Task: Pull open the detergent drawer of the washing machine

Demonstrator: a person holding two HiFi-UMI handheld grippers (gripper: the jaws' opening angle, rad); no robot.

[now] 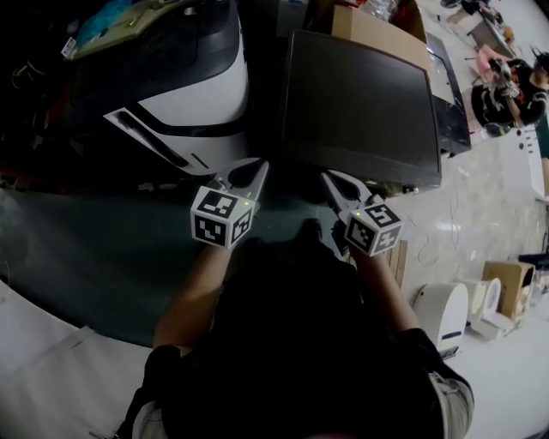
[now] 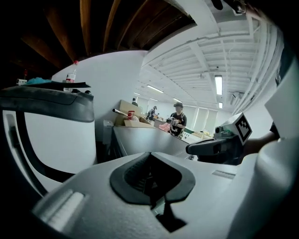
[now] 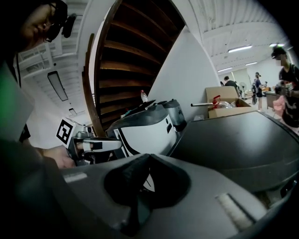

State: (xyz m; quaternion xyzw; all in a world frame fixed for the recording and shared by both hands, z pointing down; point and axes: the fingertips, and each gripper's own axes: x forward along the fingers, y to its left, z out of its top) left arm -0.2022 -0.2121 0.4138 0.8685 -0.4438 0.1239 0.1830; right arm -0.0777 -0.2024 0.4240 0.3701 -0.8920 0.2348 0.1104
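Observation:
Two machines stand ahead of me: a white one with a black top (image 1: pixel 184 90) on the left and a dark grey boxy one (image 1: pixel 360 103) on the right. I cannot make out a detergent drawer on either. My left gripper (image 1: pixel 257 165) is shut and empty, its tips near the white machine's lower right corner. My right gripper (image 1: pixel 330 176) is shut and empty too, just before the grey machine's near edge. In the left gripper view the closed jaws (image 2: pixel 149 154) face the gap between the white machine (image 2: pixel 46 135) and the grey machine (image 2: pixel 149 140). The right gripper view shows closed jaws (image 3: pixel 148 156) and the white machine (image 3: pixel 149 130).
A cardboard box (image 1: pixel 369 26) sits behind the grey machine. A small white appliance (image 1: pixel 442 313) and another carton (image 1: pixel 506 283) stand on the floor at the right. People work at tables in the back (image 2: pixel 177 121). A wooden staircase (image 3: pixel 121 60) rises behind the white machine.

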